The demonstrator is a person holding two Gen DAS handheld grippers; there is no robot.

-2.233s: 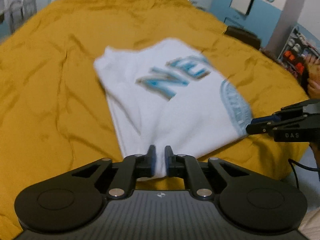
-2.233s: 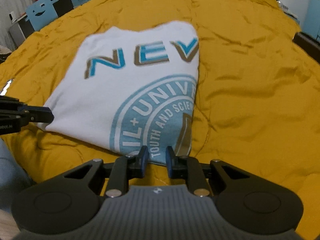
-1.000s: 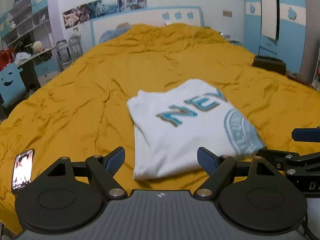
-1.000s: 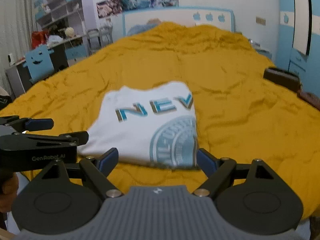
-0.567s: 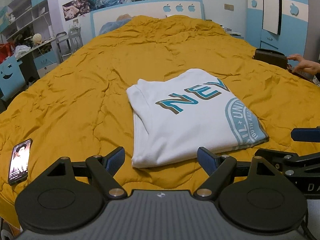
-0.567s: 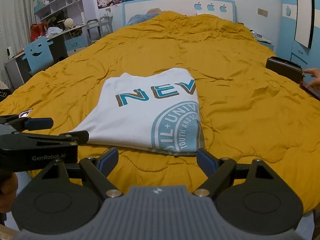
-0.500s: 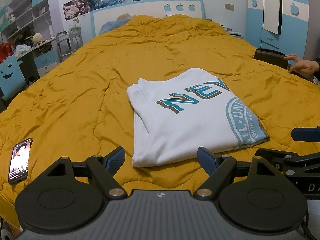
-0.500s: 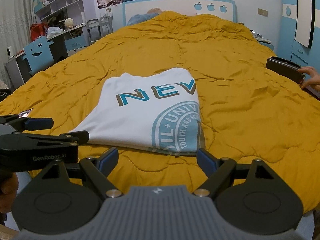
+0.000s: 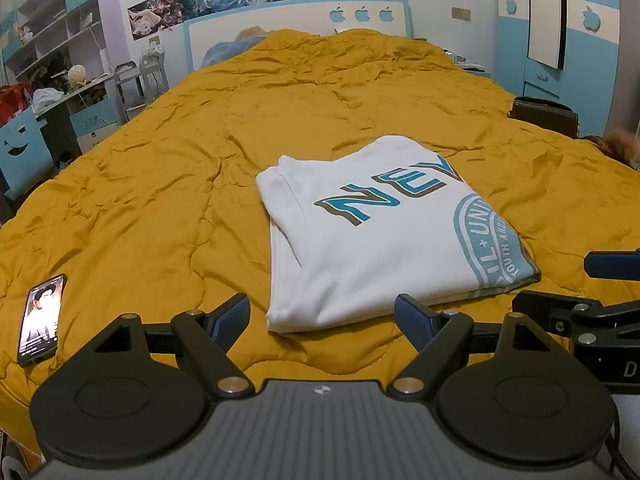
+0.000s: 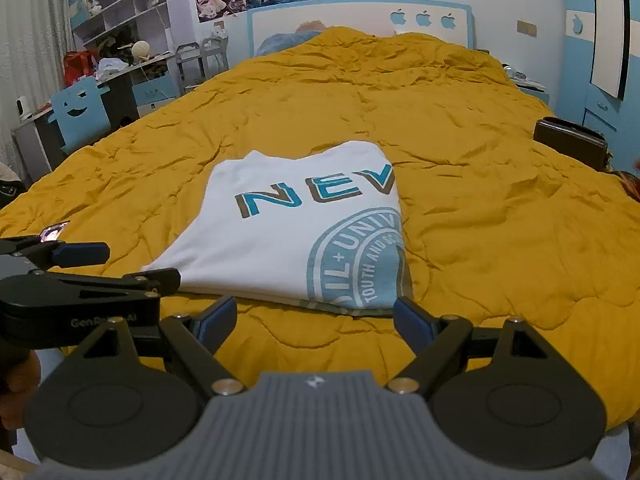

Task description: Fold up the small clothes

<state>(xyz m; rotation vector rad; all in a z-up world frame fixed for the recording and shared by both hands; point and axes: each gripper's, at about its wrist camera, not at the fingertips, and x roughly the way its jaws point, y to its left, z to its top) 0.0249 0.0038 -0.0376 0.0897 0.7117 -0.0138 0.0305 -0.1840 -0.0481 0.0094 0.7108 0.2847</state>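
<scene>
T-shirt (image 9: pixel 372 240), soft white folded rectangle

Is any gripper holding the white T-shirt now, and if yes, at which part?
Nothing is held. The left gripper and the right gripper are both open, short of the near edge of the folded T-shirt, which lies free on the yellow bedcover.

Bare quilt (image 9: pixel 168 184) around folded shirt (image 9: pixel 372 236); phone (image 9: pixel 42 318) far left; dark box (image 10: pixel 570 142) far right
</scene>
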